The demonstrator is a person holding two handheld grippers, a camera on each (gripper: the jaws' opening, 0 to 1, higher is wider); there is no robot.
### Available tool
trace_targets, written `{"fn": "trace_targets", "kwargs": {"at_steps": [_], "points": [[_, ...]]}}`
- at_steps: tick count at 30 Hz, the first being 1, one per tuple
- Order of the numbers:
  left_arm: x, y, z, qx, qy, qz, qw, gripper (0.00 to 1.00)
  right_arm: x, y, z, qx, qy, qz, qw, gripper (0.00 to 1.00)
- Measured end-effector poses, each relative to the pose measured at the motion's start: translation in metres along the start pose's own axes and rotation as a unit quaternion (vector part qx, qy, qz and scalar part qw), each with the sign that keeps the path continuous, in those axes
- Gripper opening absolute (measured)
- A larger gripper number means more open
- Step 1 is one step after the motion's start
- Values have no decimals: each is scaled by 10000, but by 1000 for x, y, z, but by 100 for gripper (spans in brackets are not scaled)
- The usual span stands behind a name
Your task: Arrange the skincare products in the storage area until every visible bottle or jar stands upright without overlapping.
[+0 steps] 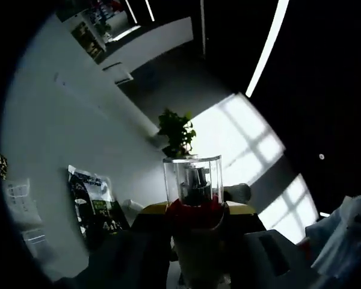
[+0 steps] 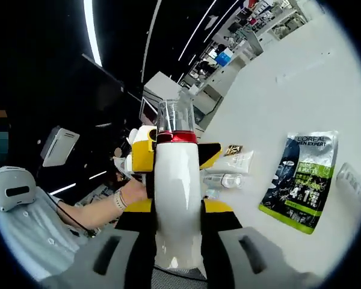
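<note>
Two claws w/ a bottle each: right claw (image 2: 177, 241) clamped on white pump bottle (image 2: 177, 198), held up off table (image 2: 289, 90), just left of the green-black sachet (image 2: 301, 180). Left claw (image 1: 195, 253) shut on clear-capped bottle (image 1: 192, 186). Prob. smooth, slippery, top-heavy; grip mid-body, not cap.

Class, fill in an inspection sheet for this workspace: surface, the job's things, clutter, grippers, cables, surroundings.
Surface: white table, mostly bare.
Job's things: white bottle with red band and clear cap, held by both grippers; clear bottle and white tube lying flat on the table.
Clutter: green-and-black pouch lying flat.
Grippers: right gripper and left gripper both closed on the white bottle.
Cables: nothing seen.
Surroundings: potted plant; ceiling light strips; a person's hand.
</note>
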State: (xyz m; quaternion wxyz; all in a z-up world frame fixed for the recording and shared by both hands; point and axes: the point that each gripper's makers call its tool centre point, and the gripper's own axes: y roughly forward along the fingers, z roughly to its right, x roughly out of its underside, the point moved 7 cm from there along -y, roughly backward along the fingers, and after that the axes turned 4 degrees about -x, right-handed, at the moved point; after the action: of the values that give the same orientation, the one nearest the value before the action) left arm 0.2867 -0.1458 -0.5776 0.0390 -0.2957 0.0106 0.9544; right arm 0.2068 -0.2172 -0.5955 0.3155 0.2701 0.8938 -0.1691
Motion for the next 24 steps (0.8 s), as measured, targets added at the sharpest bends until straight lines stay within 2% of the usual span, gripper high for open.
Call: {"fn": "trace_targets", "kwargs": {"at_steps": [8, 13, 18, 24], "points": [[0, 4, 9, -249, 702, -179, 9971, 29, -2, -3, 1, 130, -599, -291, 9977, 28], [7, 8, 11, -539, 1245, -468, 9896, 29, 2, -5, 7, 555, -1210, -738, 9883, 29], [17, 14, 12, -806, 1687, -780, 9793, 29, 12, -6, 14, 618, -1295, -814, 9863, 30], [27, 22, 7, -1062, 1967, -849, 9710, 29, 20, -9, 28, 714, -1661, -888, 9795, 31]]}}
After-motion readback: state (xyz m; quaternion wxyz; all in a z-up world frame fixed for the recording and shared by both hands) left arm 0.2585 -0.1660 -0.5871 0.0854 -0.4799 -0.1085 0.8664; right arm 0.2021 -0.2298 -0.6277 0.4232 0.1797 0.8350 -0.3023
